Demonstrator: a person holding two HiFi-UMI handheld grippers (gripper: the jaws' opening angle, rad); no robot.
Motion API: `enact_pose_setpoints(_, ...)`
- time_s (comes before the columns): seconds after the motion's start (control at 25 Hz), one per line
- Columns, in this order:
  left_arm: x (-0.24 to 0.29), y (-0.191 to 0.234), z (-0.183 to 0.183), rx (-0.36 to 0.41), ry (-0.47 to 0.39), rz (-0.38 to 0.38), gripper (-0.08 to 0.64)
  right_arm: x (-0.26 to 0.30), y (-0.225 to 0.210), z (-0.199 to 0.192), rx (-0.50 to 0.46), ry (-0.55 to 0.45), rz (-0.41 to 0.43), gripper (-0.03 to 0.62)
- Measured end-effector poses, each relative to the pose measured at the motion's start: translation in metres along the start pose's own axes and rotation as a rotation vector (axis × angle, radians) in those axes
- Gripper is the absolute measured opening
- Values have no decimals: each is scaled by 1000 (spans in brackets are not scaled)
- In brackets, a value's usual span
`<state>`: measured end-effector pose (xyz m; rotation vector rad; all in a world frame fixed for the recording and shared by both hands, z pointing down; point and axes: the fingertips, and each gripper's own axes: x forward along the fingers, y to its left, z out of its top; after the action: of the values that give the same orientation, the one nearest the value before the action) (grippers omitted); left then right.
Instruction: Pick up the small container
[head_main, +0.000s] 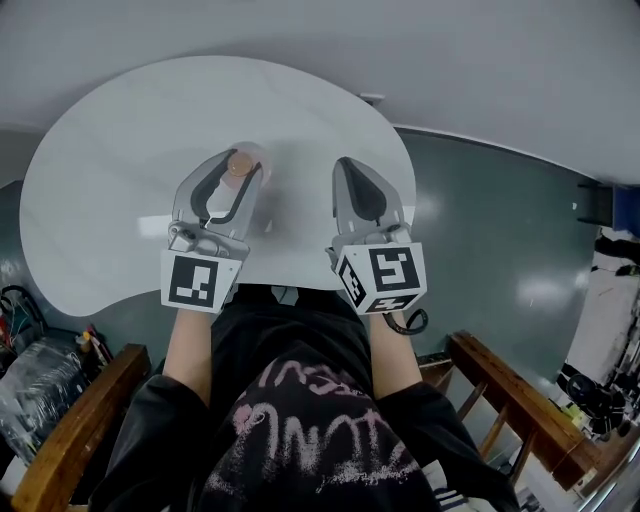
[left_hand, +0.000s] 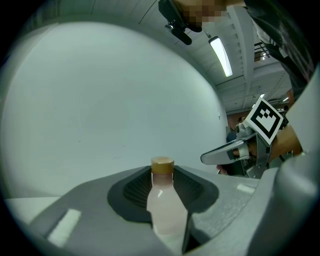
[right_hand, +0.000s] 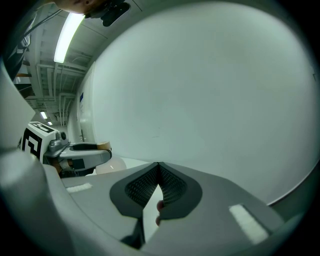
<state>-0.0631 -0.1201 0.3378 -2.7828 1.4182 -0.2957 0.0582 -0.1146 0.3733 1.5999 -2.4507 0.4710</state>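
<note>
The small container (head_main: 239, 165) is a pale pinkish bottle with a tan cap. My left gripper (head_main: 245, 173) is shut on it over the near middle of the white table (head_main: 120, 150). In the left gripper view the container (left_hand: 165, 205) stands upright between the dark pads, its cap at the tips of the left gripper (left_hand: 162, 174). My right gripper (head_main: 350, 170) hovers just to the right, shut, with nothing in it. In the right gripper view the tips of the right gripper (right_hand: 158, 165) meet, and the container (right_hand: 107, 165) shows at the left.
The table's curved near edge runs just under both grippers. Wooden armrests (head_main: 80, 420) (head_main: 510, 400) flank the person's lap. Cluttered items (head_main: 40, 370) lie on the dark floor at the lower left, and more gear (head_main: 600, 390) stands at the right.
</note>
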Motion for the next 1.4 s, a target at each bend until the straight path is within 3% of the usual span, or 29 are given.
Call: enact_pose_setpoints(1.4,-22,4,54,65,-53,31,137,-12,10,56,-59,-80,58,9)
